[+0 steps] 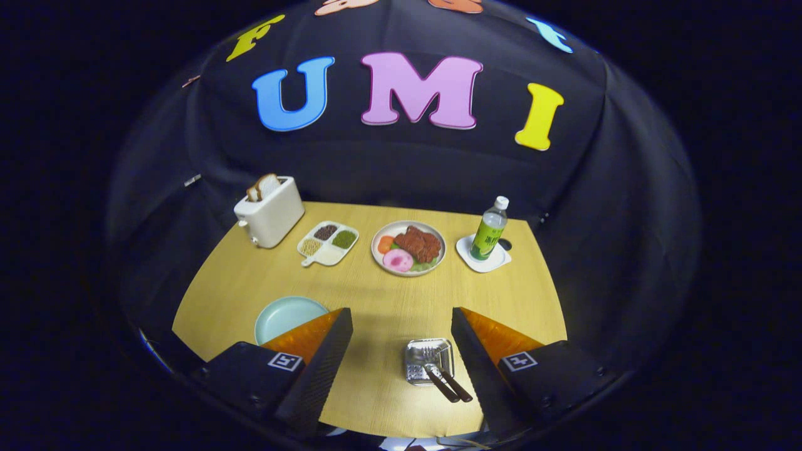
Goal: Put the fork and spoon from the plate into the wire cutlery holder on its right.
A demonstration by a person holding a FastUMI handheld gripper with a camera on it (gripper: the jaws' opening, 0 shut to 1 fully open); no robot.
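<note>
My gripper stands open above the wooden table, nothing between its fingers. Between the fingers, close to the right one, sits the square wire cutlery holder. A fork and a spoon rest in it, their dark handles sticking out toward me. The light blue plate lies to the left, partly hidden behind the left finger, and the part I see is bare.
Beyond the fingers stand a white toaster with bread, a divided dish of grains, a plate of food and a green bottle on a white coaster. The table's near edge runs just under the fingers.
</note>
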